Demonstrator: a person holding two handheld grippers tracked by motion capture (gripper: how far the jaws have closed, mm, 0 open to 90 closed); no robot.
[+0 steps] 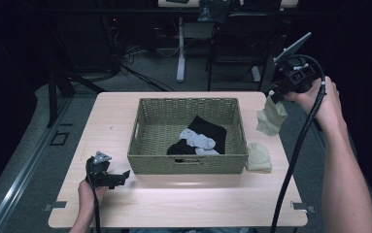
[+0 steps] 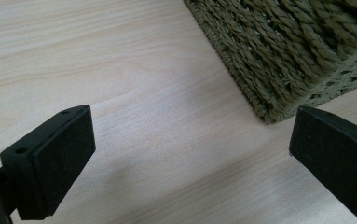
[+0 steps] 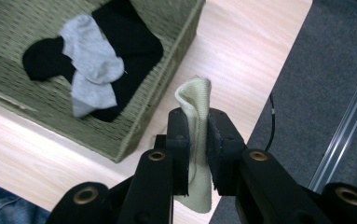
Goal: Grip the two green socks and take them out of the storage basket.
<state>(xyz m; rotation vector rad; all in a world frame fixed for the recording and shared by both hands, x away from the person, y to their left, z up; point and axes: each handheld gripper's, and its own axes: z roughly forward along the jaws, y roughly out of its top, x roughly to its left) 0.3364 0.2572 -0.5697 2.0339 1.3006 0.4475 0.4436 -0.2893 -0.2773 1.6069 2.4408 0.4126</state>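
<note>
A woven basket stands in the middle of the table and holds black socks and grey socks. My right gripper is raised above the table's right edge, shut on a pale green sock that hangs from it; the right gripper view shows this sock pinched between the jaws, with the basket below and to the left. A second pale green sock lies on the table beside the basket's right front corner. My left gripper rests low at the front left, open, near the basket's corner.
The wooden table has bare room in front of the basket and at its left. Beyond the table's right edge is grey floor with a cable. Chair and desk legs stand behind the table.
</note>
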